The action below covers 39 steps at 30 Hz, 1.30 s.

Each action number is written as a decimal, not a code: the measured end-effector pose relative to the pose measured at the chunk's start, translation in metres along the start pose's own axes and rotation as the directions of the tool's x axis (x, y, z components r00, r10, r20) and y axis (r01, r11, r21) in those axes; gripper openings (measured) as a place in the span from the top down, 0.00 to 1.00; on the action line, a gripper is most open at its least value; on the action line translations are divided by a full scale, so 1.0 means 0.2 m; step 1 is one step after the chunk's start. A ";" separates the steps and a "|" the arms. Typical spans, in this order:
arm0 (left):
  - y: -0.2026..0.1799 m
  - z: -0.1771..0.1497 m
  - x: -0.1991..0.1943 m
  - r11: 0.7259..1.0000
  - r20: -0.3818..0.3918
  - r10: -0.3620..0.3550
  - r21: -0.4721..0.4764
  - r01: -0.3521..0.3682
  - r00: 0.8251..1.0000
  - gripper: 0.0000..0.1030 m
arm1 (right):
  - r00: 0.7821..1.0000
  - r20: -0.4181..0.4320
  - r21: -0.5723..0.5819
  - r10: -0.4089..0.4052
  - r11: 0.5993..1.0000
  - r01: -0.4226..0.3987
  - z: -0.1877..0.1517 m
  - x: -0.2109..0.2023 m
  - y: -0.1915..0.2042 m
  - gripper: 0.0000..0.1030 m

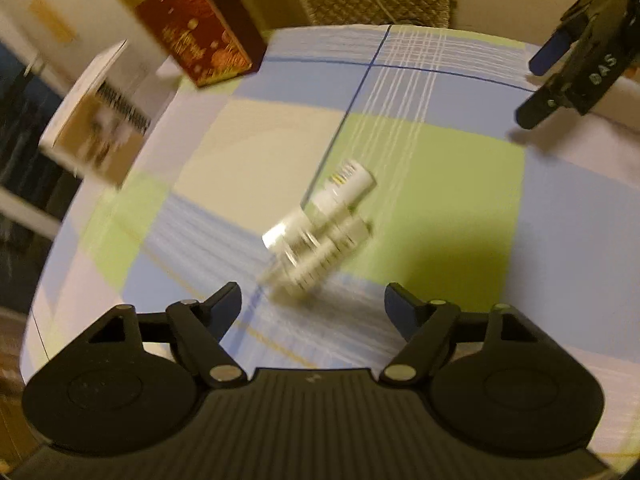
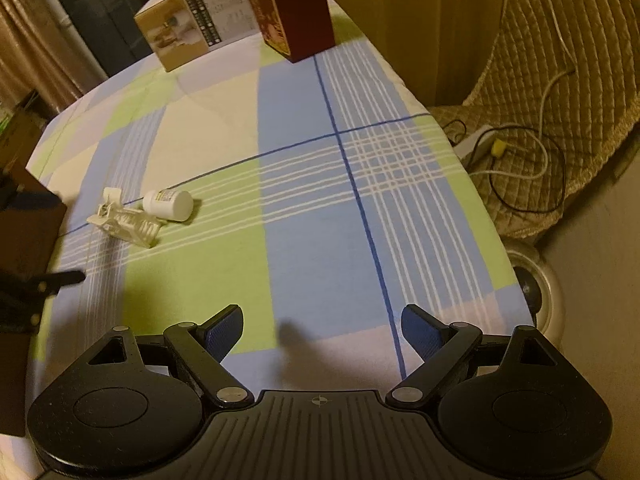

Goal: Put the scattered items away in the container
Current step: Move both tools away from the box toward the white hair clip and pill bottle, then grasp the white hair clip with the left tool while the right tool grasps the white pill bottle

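A small white bottle (image 2: pixel 170 205) lies on its side on the checked tablecloth (image 2: pixel 312 208), touching a clear plastic clip (image 2: pixel 124 222). In the blurred left wrist view, the bottle (image 1: pixel 352 184) and the clip (image 1: pixel 316 248) sit just ahead of my open left gripper (image 1: pixel 314 304), which holds nothing. My right gripper (image 2: pixel 322 324) is open and empty over the cloth, well to the right of both items. It also appears in the left wrist view as the right gripper (image 1: pixel 568 68), hanging at the upper right. A dark red box (image 2: pixel 296 8) with an open top flap stands at the table's far edge.
A tan and white carton (image 2: pixel 192 24) lies beside the red box. Off the table's right edge is a quilted chair (image 2: pixel 560 80) with a power strip (image 2: pixel 480 144) and cables. A dark brown shape (image 2: pixel 24 240) fills the left edge, with the left gripper's fingers (image 2: pixel 60 279) in front of it.
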State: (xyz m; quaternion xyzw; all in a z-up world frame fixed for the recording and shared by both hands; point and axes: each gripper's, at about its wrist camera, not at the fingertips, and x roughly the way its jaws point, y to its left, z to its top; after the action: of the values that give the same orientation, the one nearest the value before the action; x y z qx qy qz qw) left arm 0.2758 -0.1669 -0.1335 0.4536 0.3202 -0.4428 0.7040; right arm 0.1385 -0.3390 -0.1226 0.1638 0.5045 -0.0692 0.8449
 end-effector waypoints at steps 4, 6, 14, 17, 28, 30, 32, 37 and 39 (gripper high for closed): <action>0.02 0.06 0.11 0.999 0.005 0.011 0.052 -0.011 1.000 0.16 | 1.000 -0.016 0.040 0.001 0.999 0.000 0.00 0.02 -0.01 0.11; 0.02 0.09 0.16 0.998 0.009 0.010 0.064 -0.010 1.000 0.16 | 1.000 -0.025 0.057 -0.003 0.998 0.004 0.00 0.03 -0.02 0.11; -0.03 0.06 0.20 0.991 -0.008 -0.048 0.127 0.049 0.999 0.53 | 0.999 -0.041 0.078 -0.001 0.997 0.004 0.01 0.05 -0.02 0.11; -0.01 0.03 0.16 0.998 -0.052 -0.032 0.047 0.035 0.998 0.64 | 0.999 -0.038 0.070 0.000 0.998 0.002 0.00 0.05 -0.01 0.11; -0.07 -0.23 -0.03 0.808 -0.208 -0.143 -0.589 -0.007 0.968 0.65 | 0.999 -0.040 0.046 0.010 0.999 -0.008 -0.01 0.04 0.04 0.11; -0.11 -0.27 -0.05 0.771 -0.165 -0.128 -0.637 -0.007 0.978 0.65 | 0.999 -0.038 0.040 0.007 0.999 -0.006 -0.01 0.05 0.06 0.11; -0.13 -0.29 -0.05 0.763 -0.137 -0.094 -0.647 -0.017 0.986 0.70 | 0.999 -0.040 0.030 0.007 1.000 -0.006 -0.01 0.05 0.07 0.11; -0.20 -0.32 -0.09 0.761 -0.147 -0.017 -0.644 -0.083 0.989 0.78 | 1.000 -0.028 -0.016 0.007 1.000 -0.008 -0.02 0.06 0.09 0.11; -0.19 -0.34 -0.13 0.740 -0.147 0.000 -0.665 -0.099 0.989 0.79 | 1.000 -0.023 -0.032 0.020 0.999 -0.021 -0.02 0.06 0.10 0.11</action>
State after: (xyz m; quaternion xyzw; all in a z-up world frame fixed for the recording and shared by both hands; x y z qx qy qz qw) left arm 0.2265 -0.1026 -0.1504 0.2077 0.4936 -0.2470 0.8076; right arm 0.1473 -0.3181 -0.1299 0.1561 0.5134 -0.0505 0.8423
